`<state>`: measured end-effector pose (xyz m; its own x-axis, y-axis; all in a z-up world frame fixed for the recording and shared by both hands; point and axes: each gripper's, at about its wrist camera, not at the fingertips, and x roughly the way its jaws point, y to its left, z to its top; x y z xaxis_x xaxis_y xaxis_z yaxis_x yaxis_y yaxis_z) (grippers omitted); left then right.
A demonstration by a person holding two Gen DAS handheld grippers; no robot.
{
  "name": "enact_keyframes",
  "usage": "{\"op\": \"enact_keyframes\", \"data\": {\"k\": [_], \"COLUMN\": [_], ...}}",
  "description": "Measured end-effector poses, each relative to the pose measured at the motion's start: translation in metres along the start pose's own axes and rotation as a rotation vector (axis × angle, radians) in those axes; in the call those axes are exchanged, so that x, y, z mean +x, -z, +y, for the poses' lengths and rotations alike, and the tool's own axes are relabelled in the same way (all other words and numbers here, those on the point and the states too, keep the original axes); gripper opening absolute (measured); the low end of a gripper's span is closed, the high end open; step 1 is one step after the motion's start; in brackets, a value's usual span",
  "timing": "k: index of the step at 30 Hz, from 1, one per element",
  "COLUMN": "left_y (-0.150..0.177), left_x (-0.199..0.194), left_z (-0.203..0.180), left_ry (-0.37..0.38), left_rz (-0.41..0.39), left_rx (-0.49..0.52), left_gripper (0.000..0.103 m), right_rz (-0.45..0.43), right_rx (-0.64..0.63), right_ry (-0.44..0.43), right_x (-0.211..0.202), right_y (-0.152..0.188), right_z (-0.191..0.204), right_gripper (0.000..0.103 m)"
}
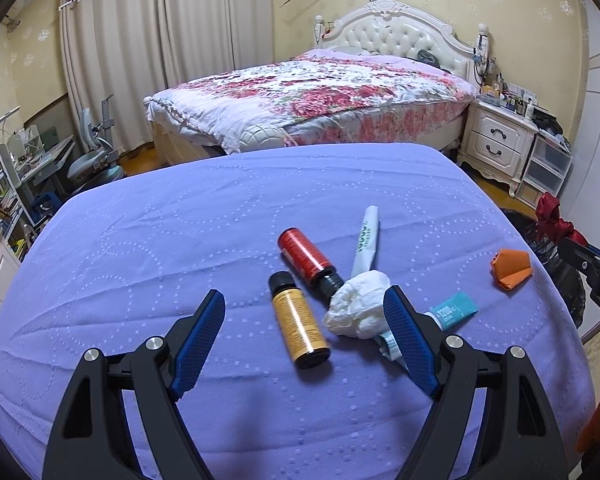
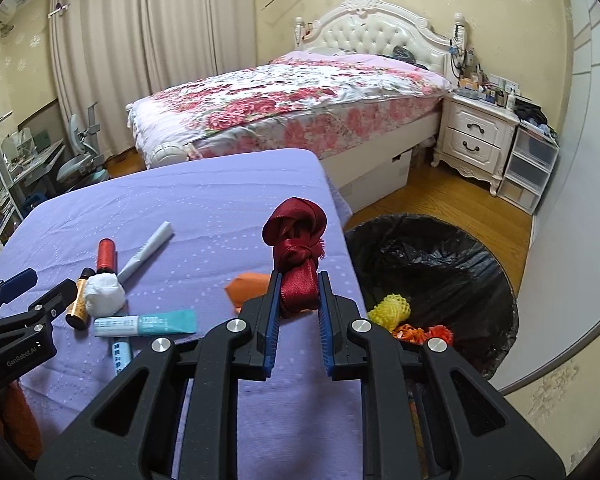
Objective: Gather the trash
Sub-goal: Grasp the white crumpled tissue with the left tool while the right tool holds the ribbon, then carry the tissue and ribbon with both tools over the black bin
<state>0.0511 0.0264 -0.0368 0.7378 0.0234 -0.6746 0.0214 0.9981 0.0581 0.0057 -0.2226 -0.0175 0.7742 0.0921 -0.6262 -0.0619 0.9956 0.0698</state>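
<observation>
Glossy satin ribbon (image 2: pixel 296 256) (quilted cloth (image 2: pixel 204 208))

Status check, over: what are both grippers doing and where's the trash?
Right hand-held gripper shut on red ribbon, beside bin. Left hand-held gripper open over gold bottle, tissue wad. Nothing blocking.

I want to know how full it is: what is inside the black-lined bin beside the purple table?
Inside the bin, a yellow foam net and orange scraps lie at the near side. The right gripper hides the nearest part.
</observation>
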Motion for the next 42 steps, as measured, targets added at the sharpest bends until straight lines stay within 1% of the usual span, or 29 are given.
{"op": "enact_keyframes", "data": {"k": [4, 5, 7, 9, 14, 16, 17, 18, 21, 25, 31, 37, 42], "left_y": [-0.002, -0.003, -0.003, -0.002, 0.001, 0.004, 0.005, 0.006, 0.008, 0.006, -0.002, -0.015, -0.030], "left_x": [0.006, 0.008, 0.012, 0.015, 0.026, 0.030, 0.032, 0.033, 0.030, 0.019, -0.004, -0.025, -0.027], "left_z": [-0.010, -0.012, -0.016, -0.020, -0.026, -0.027, -0.027, -0.027, -0.029, -0.028, -0.028, -0.039, -0.056], "left_ry": [0.005, 0.007, 0.010, 0.012, 0.022, 0.041, 0.055, 0.067, 0.069, 0.082, 0.108, 0.145, 0.175], "left_rz": [0.007, 0.009, 0.020, 0.024, 0.057, 0.077, 0.087, 0.094, 0.079, 0.053, -0.008, -0.088, -0.138], "left_rx": [0.024, 0.031, 0.047, 0.058, 0.085, 0.086, 0.083, 0.080, 0.090, 0.080, 0.067, 0.061, 0.082], "left_gripper": [0.079, 0.077, 0.071, 0.069, 0.056, 0.045, 0.042, 0.037, 0.033, 0.032, 0.032, 0.032, 0.032], "right_rz": [0.003, 0.004, 0.006, 0.009, 0.016, 0.019, 0.020, 0.019, 0.020, 0.018, -0.004, -0.033, -0.049], "right_rx": [0.018, 0.022, 0.029, 0.036, 0.048, 0.051, 0.051, 0.051, 0.054, 0.061, 0.069, 0.079, 0.087], "right_ry": [-0.001, -0.002, -0.004, -0.007, -0.013, -0.015, -0.016, -0.014, -0.014, -0.012, -0.001, 0.031, 0.072], "right_x": [0.002, 0.003, 0.005, 0.007, 0.010, 0.011, 0.012, 0.011, 0.013, 0.014, 0.005, -0.006, -0.011], "right_y": [0.002, 0.003, 0.005, 0.006, 0.008, 0.008, 0.009, 0.008, 0.011, 0.012, 0.011, 0.006, 0.001], "right_z": [-0.010, -0.012, -0.015, -0.017, -0.021, -0.022, -0.022, -0.022, -0.023, -0.026, -0.032, -0.043, -0.057], "right_gripper": [0.017, 0.017, 0.017, 0.017, 0.017, 0.017, 0.017, 0.017, 0.017, 0.017, 0.017, 0.017, 0.017]}}
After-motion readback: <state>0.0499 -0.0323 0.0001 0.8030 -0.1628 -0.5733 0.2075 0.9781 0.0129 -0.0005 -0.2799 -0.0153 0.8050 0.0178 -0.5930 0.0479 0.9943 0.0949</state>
